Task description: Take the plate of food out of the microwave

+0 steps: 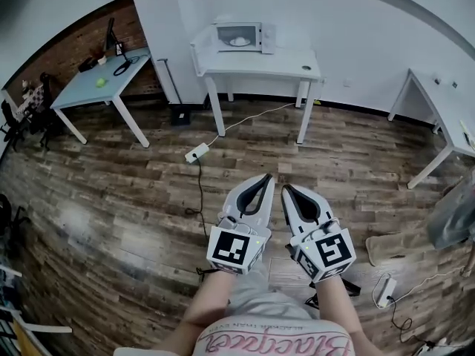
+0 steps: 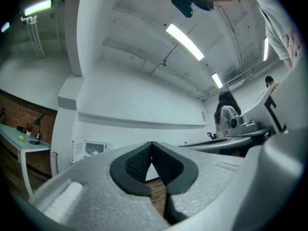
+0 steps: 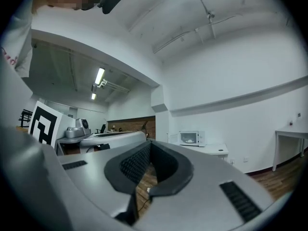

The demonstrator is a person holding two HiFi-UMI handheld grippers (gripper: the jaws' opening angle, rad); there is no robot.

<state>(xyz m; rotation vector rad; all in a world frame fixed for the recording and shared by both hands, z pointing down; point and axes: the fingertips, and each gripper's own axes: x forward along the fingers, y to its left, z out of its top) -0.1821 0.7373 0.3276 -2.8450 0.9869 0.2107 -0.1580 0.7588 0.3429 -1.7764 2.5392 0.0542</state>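
Far across the room a white microwave (image 1: 239, 35) stands on a white table (image 1: 286, 62). Its door hangs open to the left, and a white plate of food (image 1: 239, 41) shows inside the lit cavity. The microwave (image 2: 94, 148) is small in the left gripper view and the microwave (image 3: 191, 138) is small in the right gripper view. My left gripper (image 1: 263, 179) and right gripper (image 1: 286, 190) are held side by side in front of me over the wooden floor, well short of the table. Both are shut, tips touching, with nothing between them.
A light-blue desk (image 1: 82, 88) with a lamp and a green ball stands at the back left. Another white table (image 1: 436, 104) is at the right. A power strip (image 1: 197, 153) and its cable lie on the floor between me and the microwave table. A second strip (image 1: 386, 291) lies near my right.
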